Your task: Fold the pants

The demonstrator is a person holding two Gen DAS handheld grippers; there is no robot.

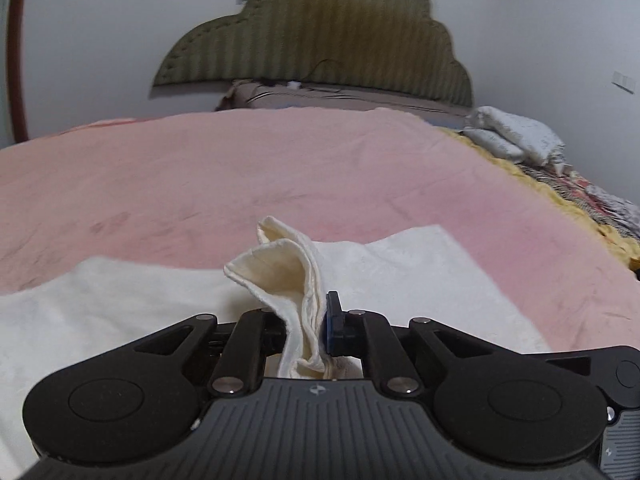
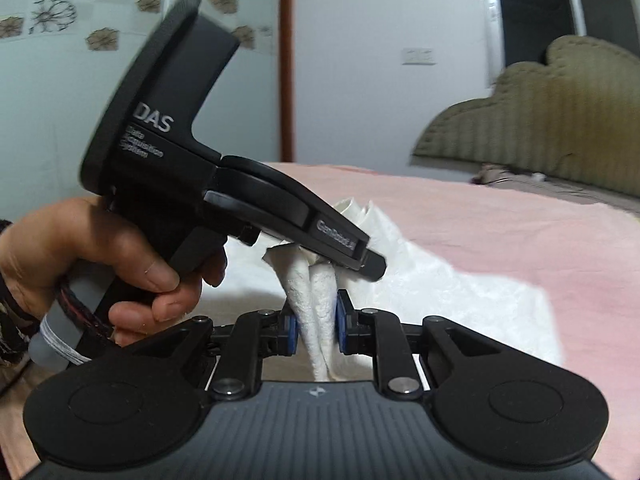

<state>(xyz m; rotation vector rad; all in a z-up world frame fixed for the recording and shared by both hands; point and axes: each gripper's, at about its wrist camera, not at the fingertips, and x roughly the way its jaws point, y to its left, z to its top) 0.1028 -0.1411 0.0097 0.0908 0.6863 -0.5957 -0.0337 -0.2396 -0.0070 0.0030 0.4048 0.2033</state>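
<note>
The white pants (image 1: 400, 276) lie spread on the pink bedcover (image 1: 240, 176). My left gripper (image 1: 310, 328) is shut on a bunched edge of the pants, and cream folds stick up between its jaws. My right gripper (image 2: 316, 328) is shut on another bunched part of the same pants (image 2: 440, 288). In the right wrist view the left gripper's black body (image 2: 224, 184), held in a hand (image 2: 100, 256), sits just ahead and left, pinching the cloth close above my right fingers.
An olive padded headboard (image 1: 320, 40) stands at the far end of the bed against a white wall. Folded white bedding (image 1: 516, 136) and a patterned yellow quilt (image 1: 580, 196) lie at the right edge. A brown pole (image 2: 287, 60) stands by the wall.
</note>
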